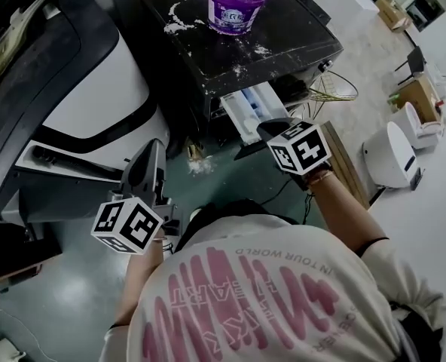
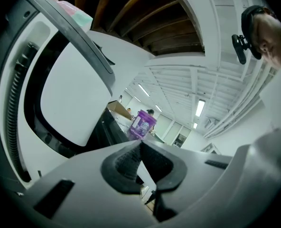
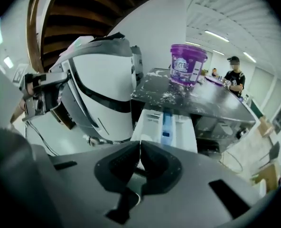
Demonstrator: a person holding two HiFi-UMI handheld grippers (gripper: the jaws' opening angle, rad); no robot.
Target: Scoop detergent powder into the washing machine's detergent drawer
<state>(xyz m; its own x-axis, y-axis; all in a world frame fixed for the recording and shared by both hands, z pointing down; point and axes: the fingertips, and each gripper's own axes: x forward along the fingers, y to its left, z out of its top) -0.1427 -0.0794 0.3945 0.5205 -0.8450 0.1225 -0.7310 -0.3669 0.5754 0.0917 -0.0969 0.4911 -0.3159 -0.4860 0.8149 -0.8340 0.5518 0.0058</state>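
Two sets of jaws closed, prob. empty: left gripper (image 2: 140, 145), right gripper (image 3: 139, 147). Powder tub (image 1: 236, 6), far on washer (image 1: 283, 47): looks stiff, light-ish plastic; take by rim.

1 white domed device (image 1: 391, 154) (floor, right) stands near a wire rack (image 1: 333, 89).

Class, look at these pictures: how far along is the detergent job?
Done: the detergent drawer is pulled out and the purple tub stands open on the washing machine, powder spilled round it. In hand: the right gripper is at the drawer's front, jaws shut, no scoop visible; the left gripper, shut, hangs low. Left: whether powder reached the drawer cannot be told; shutting it remains.
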